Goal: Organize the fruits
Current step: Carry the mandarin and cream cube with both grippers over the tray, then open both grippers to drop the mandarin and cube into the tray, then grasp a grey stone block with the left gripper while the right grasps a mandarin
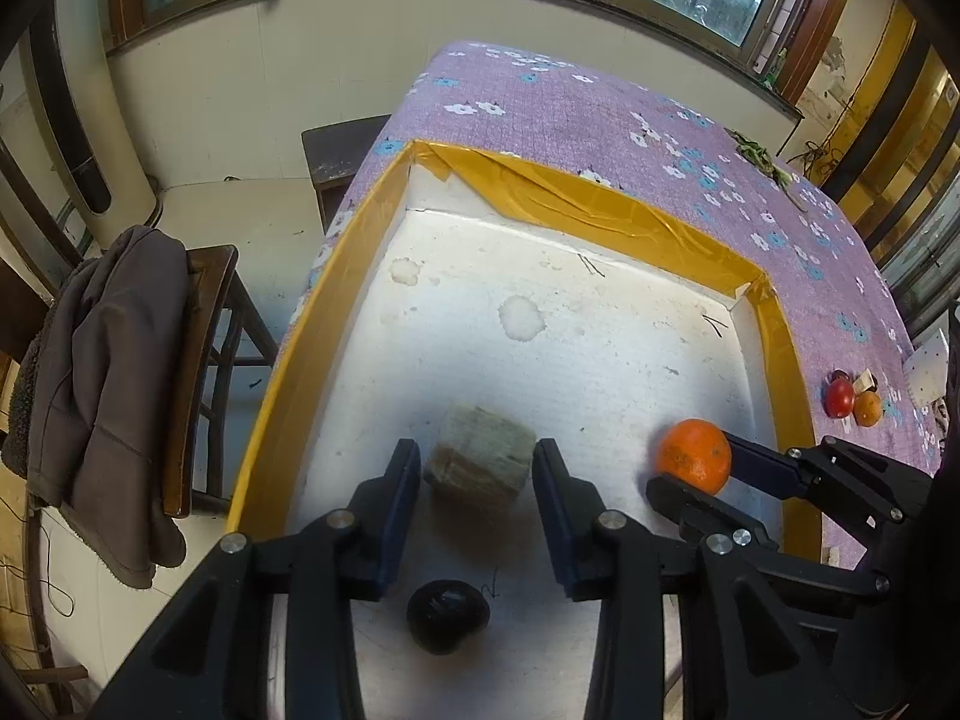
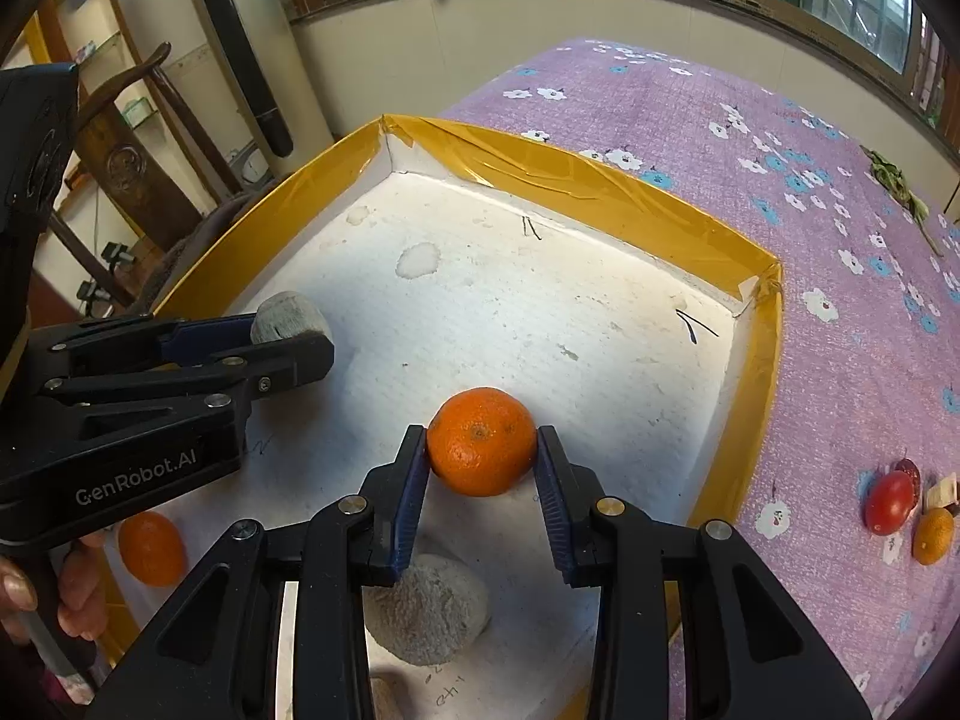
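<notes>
Your left gripper (image 1: 474,462) points down into the white tray (image 1: 600,312), at about 7 o'clock on its floor. Its jaws stand apart around a pale grey-brown fruit (image 1: 480,459); a gap shows on both sides, so the pads (image 1: 405,474) are not pressing on it and the fruit lies on the floor. Just under the gripper, at 6 o'clock from that fruit, lies a dark round fruit (image 1: 447,615).

Your right gripper (image 2: 480,450) is at 3 o'clock from the left one, near the tray's yellow-taped right wall. Its blue pads (image 2: 414,480) are closed on an orange (image 2: 480,441), touching it on both sides. Whether the orange rests on the floor or hangs just above it, you cannot tell.

In the right wrist view a second orange (image 2: 150,546) sits at 8 o'clock near your hand (image 2: 78,594), and a pale fuzzy fruit (image 2: 426,606) lies below the jaws.

Outside the tray, at 3 o'clock on the purple cloth (image 2: 810,192), a red fruit (image 2: 891,501) and a small orange fruit (image 2: 933,534) lie just beside each other.
</notes>
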Demonstrator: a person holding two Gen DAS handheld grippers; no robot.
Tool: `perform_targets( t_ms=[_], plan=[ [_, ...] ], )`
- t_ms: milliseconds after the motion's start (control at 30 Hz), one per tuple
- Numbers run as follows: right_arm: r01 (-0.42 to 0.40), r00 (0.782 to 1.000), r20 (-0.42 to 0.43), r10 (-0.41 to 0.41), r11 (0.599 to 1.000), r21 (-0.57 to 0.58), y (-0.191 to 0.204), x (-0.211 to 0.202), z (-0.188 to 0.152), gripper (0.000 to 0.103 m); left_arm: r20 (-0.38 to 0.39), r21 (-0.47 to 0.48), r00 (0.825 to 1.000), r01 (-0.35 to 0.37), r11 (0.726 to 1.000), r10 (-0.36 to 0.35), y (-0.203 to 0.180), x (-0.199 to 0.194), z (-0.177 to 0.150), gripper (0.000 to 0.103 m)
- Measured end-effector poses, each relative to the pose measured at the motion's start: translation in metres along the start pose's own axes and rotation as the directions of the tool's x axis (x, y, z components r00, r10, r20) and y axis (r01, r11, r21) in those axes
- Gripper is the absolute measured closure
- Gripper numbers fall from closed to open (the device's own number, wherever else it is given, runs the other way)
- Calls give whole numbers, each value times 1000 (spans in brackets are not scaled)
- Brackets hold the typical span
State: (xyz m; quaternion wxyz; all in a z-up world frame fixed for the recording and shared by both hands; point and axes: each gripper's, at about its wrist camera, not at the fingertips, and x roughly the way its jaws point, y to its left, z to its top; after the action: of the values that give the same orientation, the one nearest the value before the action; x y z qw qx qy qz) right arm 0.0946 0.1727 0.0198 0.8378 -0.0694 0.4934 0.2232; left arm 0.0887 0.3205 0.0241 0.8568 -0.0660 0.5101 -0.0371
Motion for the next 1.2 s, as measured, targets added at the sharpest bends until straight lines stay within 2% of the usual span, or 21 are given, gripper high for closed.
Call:
perform_targets(
  t_ms=[100, 267, 367, 500, 533, 633, 867, 1133, 1200],
  plan=[
    [23, 1000, 8, -23, 1000, -4, -1, -4, -3, 60, -2, -2, 1000, 2, 1000, -2, -1, -1, -2, 56],
    [39, 999, 15, -39, 999, 13, -10, -13, -8, 60, 12, -23, 1000, -1, 1000, 2, -1, -9, -7, 52],
    [51, 998, 28, -52, 999, 11, -14, -24, -14, 60, 21, -46, 1000, 7, 999, -6, 0, -15, -12, 47],
    [47, 998, 49, -47, 999, 14, -15, -40, -25, 60, 53, -54, 998, -43, 998, 46, -5, -27, -25, 27],
    [40, 998, 55, -41, 999, 15, -15, -45, -28, 60, 63, -59, 996, -53, 997, 57, -6, -30, -27, 26],
    [5, 997, 76, -7, 1000, 23, -17, -60, -38, 60, 72, -82, 995, -63, 995, 69, -8, -39, -36, 25],
    [-13, 997, 78, 10, 999, 31, -34, -83, -64, 60, 85, -93, 991, -91, 991, 99, -32, -53, -51, 25],
    [6, 997, 71, -13, 995, 101, -86, -103, -97, 60, 89, -48, 991, -95, 994, 99, -87, -60, -59, 20],
    [19, 997, 70, -28, 992, 127, -102, -108, -106, 54, 90, -25, 992, -89, 996, 91, -104, -60, -60, 19]
  ],
)
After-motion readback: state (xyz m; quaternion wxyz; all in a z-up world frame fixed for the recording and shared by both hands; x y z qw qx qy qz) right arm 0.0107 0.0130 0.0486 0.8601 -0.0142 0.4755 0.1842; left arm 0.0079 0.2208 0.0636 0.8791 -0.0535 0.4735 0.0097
